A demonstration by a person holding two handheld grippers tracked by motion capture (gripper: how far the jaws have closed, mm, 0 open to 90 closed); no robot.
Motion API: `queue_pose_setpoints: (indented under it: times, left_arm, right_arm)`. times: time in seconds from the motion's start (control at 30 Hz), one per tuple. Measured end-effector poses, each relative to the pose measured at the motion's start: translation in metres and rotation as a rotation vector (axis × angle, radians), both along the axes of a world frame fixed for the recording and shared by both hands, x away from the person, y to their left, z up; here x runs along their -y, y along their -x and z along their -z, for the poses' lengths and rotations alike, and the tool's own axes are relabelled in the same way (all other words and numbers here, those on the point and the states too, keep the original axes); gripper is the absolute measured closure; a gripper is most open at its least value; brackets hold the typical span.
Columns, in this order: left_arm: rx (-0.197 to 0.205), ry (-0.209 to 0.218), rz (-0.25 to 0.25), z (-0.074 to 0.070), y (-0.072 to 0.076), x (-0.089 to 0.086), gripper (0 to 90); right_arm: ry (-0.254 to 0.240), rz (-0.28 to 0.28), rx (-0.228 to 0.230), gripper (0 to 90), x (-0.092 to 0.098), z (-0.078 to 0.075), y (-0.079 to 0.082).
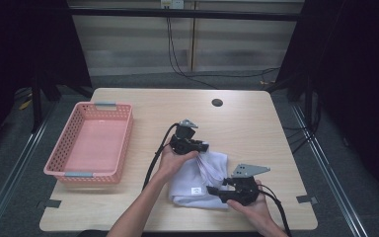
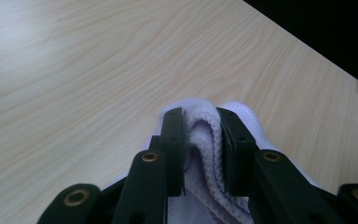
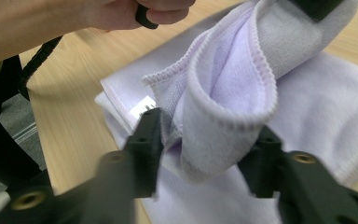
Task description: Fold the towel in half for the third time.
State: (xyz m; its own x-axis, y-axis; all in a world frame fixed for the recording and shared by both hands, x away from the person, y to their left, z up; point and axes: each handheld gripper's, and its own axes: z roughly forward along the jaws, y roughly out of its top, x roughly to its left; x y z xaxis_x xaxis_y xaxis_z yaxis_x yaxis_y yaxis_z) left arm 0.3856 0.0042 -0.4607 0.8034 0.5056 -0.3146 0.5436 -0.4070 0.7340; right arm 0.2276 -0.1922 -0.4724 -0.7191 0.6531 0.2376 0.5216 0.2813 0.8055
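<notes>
On the wooden counter [image 1: 256, 123], my left hand-held gripper [image 2: 200, 140] clamps the towel [image 1: 202, 180]; the right hand-held gripper [image 3: 205, 154] stands apart around a fold, which may slump and unfold.

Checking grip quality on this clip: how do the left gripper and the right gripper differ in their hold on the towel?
The left gripper is clamped on a bunched fold of the white towel, pads pressing it; the right gripper has jaws spread wider, with the fold loose between them. In the high view the left gripper sits at the towel's far edge, the right at its near right edge. Both are hand-held and black-jawed.
</notes>
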Motion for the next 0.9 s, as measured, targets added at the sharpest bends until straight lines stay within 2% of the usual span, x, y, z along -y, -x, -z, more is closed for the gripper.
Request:
queue_pose_setpoints:
  times: [0.1,0.27,0.3,0.33,0.37,0.4,0.43,0.47,0.5,0.57,0.6,0.67,0.73,0.83,0.9]
  left_arm:
    - [-0.007,0.002,0.01,0.003,0.001,0.01,73.8]
    - [0.003,0.002,0.063,0.005,0.005,0.031,72.7]
    - [-0.003,0.02,0.071,0.006,0.006,0.034,70.6]
    - [-0.031,0.055,0.074,0.006,0.006,0.036,68.9]
    - [-0.041,0.053,0.087,0.004,0.006,0.039,65.9]
    - [-0.009,0.041,0.084,-0.001,0.009,0.041,62.2]
    - [0.005,0.047,0.087,-0.005,0.011,0.041,58.6]
    - [0.013,0.087,0.108,-0.011,0.013,0.038,57.3]
    - [0.018,0.094,0.117,-0.014,0.014,0.036,55.2]
    - [0.056,0.061,0.113,-0.021,0.018,0.028,50.7]
    - [0.068,0.062,0.112,-0.023,0.02,0.022,49.2]
    - [0.078,0.067,0.094,-0.025,0.024,0.008,48.0]
    - [0.086,0.097,0.087,-0.024,0.029,-0.012,46.7]
    - [0.089,0.1,0.068,-0.022,0.034,-0.034,44.6]
    - [0.089,0.063,0.079,-0.019,0.04,-0.05,48.5]
  right_arm:
    - [-0.001,0.011,-0.009,36.6,0.004,0.0,0.0]
    - [0.017,0.027,0.001,30.4,0.01,-0.003,0.002]
    - [0.02,0.026,-0.003,30.3,0.011,-0.002,0.002]
    - [0.024,0.037,-0.005,29.6,0.013,-0.002,0.002]
    - [0.005,0.043,-0.019,29.3,0.015,-0.001,0.001]
    - [0.016,0.031,-0.032,29.2,0.015,-0.002,-0.001]
    - [0.04,0.047,-0.01,28.7,0.015,-0.004,-0.001]
    - [0.029,0.058,-0.005,28.4,0.017,-0.005,-0.001]
    - [-0.001,0.057,-0.018,28.4,0.019,-0.006,-0.002]
    - [0.015,0.077,-0.001,28.0,0.022,-0.007,-0.003]
    - [0.004,0.082,-0.003,28.0,0.025,-0.009,-0.004]
    - [0.002,0.111,0.008,28.0,0.03,-0.011,-0.007]
    - [-0.005,0.136,0.007,27.0,0.037,-0.014,-0.014]
    - [-0.006,0.157,-0.002,26.1,0.041,-0.016,-0.026]
    - [0.026,0.187,0.01,25.8,0.041,-0.015,-0.036]
